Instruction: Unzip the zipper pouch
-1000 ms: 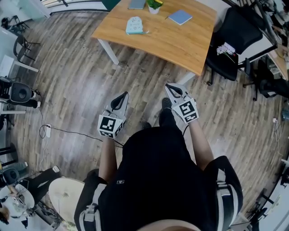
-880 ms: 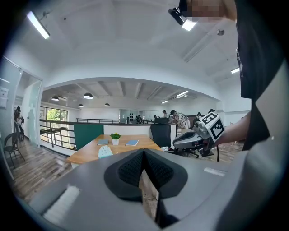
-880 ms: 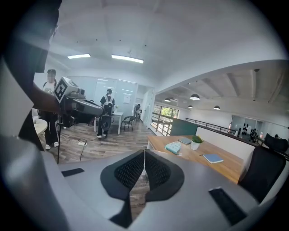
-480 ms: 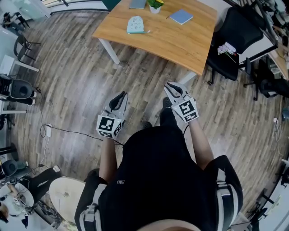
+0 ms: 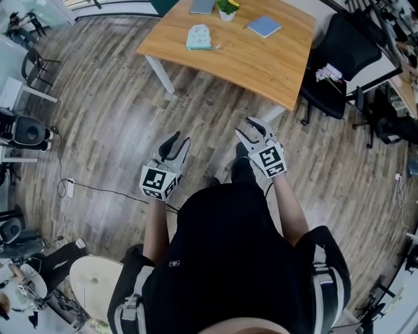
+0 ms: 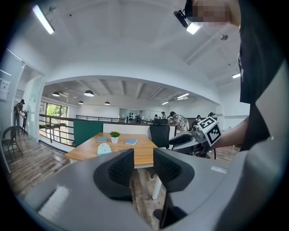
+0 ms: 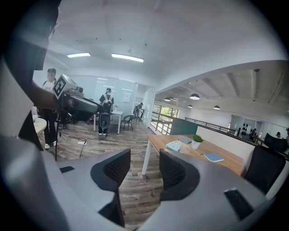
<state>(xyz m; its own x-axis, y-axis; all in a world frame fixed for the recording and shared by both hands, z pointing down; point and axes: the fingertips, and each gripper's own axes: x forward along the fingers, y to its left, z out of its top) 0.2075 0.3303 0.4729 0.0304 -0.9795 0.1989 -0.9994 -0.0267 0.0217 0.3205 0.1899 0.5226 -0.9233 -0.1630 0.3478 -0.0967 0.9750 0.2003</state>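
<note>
A pale mint zipper pouch (image 5: 198, 37) lies on the wooden table (image 5: 255, 62) at the top of the head view, far from both grippers. The pouch (image 6: 104, 149) shows small past the left jaws, and the pouch (image 7: 174, 145) shows beyond the right jaws. My left gripper (image 5: 176, 144) hangs over the floor in front of the person, jaws opening, nothing between them. My right gripper (image 5: 253, 130) is held level with it on the right, near the table's corner leg, jaws opening and empty as well.
On the table stand a small potted plant (image 5: 226, 8), a blue notebook (image 5: 264, 26) and a grey book (image 5: 202, 6). A black office chair (image 5: 336, 62) stands right of the table. A cable (image 5: 98, 190) runs across the wood floor at left. A round stool (image 5: 95, 280) stands behind the person.
Both pairs of jaws were shut a second ago and now stand apart. The view has crept slightly toward the table; the hands have barely moved.
</note>
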